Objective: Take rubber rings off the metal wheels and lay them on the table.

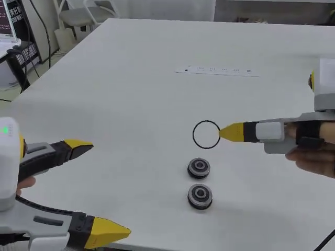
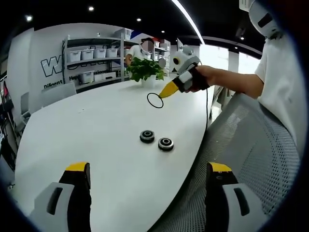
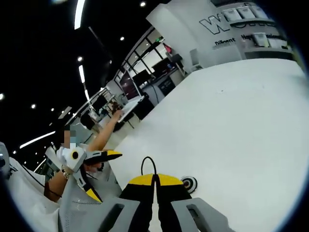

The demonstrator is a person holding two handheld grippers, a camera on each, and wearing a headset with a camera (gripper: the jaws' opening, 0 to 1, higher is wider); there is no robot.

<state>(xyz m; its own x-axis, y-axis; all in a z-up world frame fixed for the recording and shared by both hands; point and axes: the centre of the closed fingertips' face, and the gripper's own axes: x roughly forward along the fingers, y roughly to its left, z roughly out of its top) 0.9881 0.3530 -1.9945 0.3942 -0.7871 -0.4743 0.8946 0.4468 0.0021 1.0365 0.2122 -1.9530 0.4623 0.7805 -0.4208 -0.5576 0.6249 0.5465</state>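
Observation:
Two small metal wheels with dark rims lie flat near the table's front edge, one just behind the other; the left gripper view shows them too. My right gripper comes in from the right, shut on a thin black rubber ring that hangs from its tip just behind the wheels. The ring loops out past the closed right gripper, with a wheel beyond. My left gripper stands open at the lower left, well apart from the wheels and holding nothing.
A white power strip lies on the white table further back. A chair and a desk with equipment stand past the table's left edge. A potted plant is at the far end.

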